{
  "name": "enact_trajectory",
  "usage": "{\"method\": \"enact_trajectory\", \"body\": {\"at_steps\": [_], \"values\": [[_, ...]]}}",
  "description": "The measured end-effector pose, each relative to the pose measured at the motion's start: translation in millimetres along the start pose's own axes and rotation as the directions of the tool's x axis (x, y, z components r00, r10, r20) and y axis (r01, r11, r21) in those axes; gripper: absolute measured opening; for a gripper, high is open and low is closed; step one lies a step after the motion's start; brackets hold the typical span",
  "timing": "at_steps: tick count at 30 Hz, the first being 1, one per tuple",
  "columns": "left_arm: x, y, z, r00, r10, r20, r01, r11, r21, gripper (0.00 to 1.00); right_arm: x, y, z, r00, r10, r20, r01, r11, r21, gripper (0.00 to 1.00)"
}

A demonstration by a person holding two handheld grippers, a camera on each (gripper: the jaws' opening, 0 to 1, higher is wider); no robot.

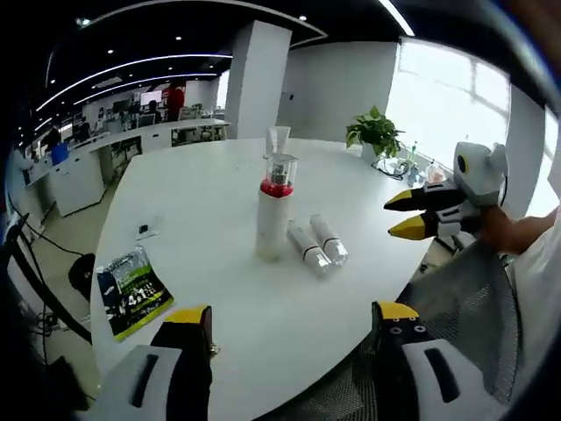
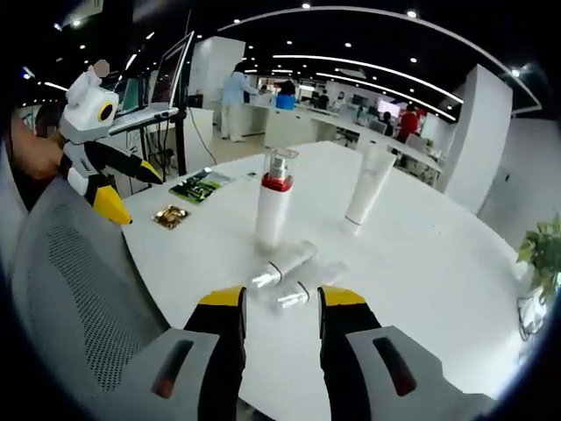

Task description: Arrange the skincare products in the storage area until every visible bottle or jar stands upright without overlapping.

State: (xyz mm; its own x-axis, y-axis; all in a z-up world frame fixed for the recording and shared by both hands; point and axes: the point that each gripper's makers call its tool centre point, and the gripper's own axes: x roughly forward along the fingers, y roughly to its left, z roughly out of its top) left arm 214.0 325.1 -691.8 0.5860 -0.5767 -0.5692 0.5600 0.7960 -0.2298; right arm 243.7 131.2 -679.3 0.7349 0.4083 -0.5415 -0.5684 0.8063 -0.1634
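Note:
A tall white bottle (image 1: 274, 210) (image 2: 272, 206) with a red band and clear cap stands upright mid-table. Two small clear-and-white bottles lie side by side at its foot (image 1: 307, 248) (image 1: 329, 239) (image 2: 282, 266) (image 2: 307, 289). A white tube (image 1: 278, 140) (image 2: 368, 189) stands upright farther back. My left gripper (image 1: 294, 317) is open at the table's near edge, with nothing between its jaws, and it appears again in the right gripper view (image 2: 133, 191) over the chair. My right gripper (image 2: 282, 303) is open just short of the lying bottles; from the left gripper view it hangs open (image 1: 405, 214) right of them.
The round white table (image 1: 202, 184) (image 2: 421, 263) carries a green packet (image 1: 131, 289) (image 2: 200, 186) and a small gold sachet (image 2: 170, 215). A grey mesh chair (image 2: 79, 289) (image 1: 456, 298) stands at the near edge. A potted plant (image 1: 375, 133) sits on the far side.

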Motion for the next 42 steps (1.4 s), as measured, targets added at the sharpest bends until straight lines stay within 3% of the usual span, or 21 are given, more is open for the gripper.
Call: {"method": "enact_trajectory", "body": {"at_steps": [8, 13, 14, 23, 30, 34, 36, 37, 42], "values": [[5.5, 11.1, 7.0, 0.999, 0.030, 0.021, -0.030, 1.000, -0.001, 0.75, 0.5, 2.5, -0.2, 1.000, 0.003, -0.002, -0.003, 1.000, -0.009, 0.32], [13.9, 12.3, -4.3, 0.999, 0.036, -0.014, -0.035, 0.999, 0.041, 0.73, 0.7, 2.9, -1.1, 1.000, 0.008, -0.005, -0.008, 1.000, 0.002, 0.33], [13.6, 16.0, -8.0, 0.998, 0.062, -0.033, -0.059, 0.995, 0.083, 0.71, 1.3, 4.2, -0.4, 1.000, 0.014, -0.005, -0.013, 1.000, 0.009, 0.33], [13.8, 9.0, -9.7, 0.998, 0.054, -0.035, -0.049, 0.989, 0.139, 0.67, 5.5, 20.7, -1.5, 0.996, 0.083, -0.026, -0.084, 0.996, -0.030, 0.36], [11.1, 14.0, -12.0, 0.996, 0.075, -0.043, -0.068, 0.987, 0.146, 0.63, 10.1, 34.4, 12.4, 0.983, 0.186, 0.013, -0.185, 0.982, -0.028, 0.53], [10.2, 11.4, -5.3, 0.998, 0.058, -0.008, -0.057, 0.990, 0.127, 0.64, 20.3, 32.3, 24.3, 0.972, 0.233, 0.033, -0.232, 0.972, -0.027, 0.60], [10.3, 8.5, -3.3, 0.999, 0.048, 0.003, -0.048, 0.991, 0.125, 0.64, 26.3, 26.8, 32.3, 0.969, 0.243, 0.052, -0.245, 0.969, 0.028, 0.64], [11.0, 6.7, -3.5, 0.999, 0.042, 0.002, -0.042, 0.991, 0.127, 0.64, 28.9, 22.0, 42.3, 0.966, 0.239, 0.097, -0.245, 0.968, 0.056, 0.66], [15.3, 0.4, -9.4, 0.999, 0.023, -0.030, -0.018, 0.988, 0.151, 0.64, 38.2, 15.8, 64.3, 0.944, 0.283, 0.170, -0.309, 0.939, 0.150, 0.82]]}}
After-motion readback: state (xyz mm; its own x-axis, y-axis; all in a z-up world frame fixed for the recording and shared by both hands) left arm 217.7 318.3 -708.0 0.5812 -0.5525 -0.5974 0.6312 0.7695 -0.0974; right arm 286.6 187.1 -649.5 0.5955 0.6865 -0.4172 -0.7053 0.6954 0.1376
